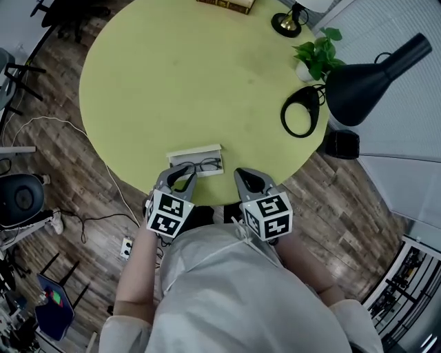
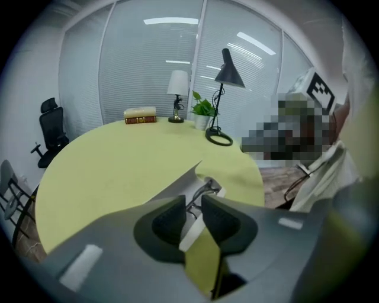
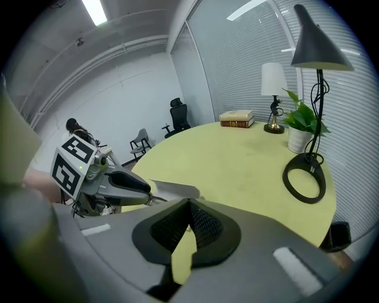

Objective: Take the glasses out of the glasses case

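We see the glasses [image 1: 207,165] lying in the open glasses case [image 1: 195,151] at the near edge of the round table [image 1: 172,83]. Our left gripper [image 1: 180,175] is at their left end, jaws slightly spread, with the frame showing in the gap. Our right gripper [image 1: 247,178], pressed together on nothing, hovers just right of the case.

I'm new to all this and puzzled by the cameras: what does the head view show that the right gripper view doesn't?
Only the head view: dark-framed glasses lying in the open white glasses case. Only the right gripper view: the long ceiling strip light. Both: the round yellow-green table, the black cone-shaded desk lamp and the leafy green potted plant.
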The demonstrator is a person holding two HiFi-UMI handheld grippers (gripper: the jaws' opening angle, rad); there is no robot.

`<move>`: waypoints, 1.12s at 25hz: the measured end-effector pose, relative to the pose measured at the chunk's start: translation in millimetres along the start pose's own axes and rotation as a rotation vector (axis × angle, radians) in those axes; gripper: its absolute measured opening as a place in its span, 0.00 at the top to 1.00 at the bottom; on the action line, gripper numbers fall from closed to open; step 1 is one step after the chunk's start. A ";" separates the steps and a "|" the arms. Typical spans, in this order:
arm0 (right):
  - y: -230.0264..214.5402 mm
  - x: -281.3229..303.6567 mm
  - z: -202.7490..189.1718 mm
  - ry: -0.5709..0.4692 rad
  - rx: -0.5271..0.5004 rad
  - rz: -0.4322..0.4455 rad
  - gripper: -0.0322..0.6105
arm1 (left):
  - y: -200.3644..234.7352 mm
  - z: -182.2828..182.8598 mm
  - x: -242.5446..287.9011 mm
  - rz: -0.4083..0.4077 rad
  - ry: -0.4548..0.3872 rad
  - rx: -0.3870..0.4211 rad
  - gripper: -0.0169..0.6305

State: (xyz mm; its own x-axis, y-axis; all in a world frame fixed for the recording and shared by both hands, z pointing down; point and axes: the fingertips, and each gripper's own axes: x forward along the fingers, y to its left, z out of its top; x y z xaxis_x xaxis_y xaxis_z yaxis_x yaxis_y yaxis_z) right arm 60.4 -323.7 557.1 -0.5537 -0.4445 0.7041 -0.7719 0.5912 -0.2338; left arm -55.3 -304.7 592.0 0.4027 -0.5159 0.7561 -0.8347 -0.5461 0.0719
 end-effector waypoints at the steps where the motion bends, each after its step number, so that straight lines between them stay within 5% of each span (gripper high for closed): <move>1: -3.6 1.1 -0.3 0.005 0.004 -0.001 0.95 | -1.3 0.3 5.7 -0.016 0.024 0.023 0.84; 14: -32.7 2.1 -4.1 0.039 0.027 0.001 0.95 | -10.4 3.3 50.7 -0.089 0.259 0.373 0.88; 28: -54.5 -2.4 -15.8 0.060 0.043 -0.010 0.95 | -18.6 -9.1 71.2 -0.217 0.412 0.421 0.91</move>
State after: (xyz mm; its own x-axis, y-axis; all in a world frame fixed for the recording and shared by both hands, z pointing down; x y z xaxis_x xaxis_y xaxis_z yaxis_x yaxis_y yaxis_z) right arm 108.6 -344.3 578.8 -0.5270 -0.4088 0.7451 -0.7910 0.5566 -0.2541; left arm -14.5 -325.3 650.4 0.2984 -0.1135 0.9477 -0.4969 -0.8662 0.0527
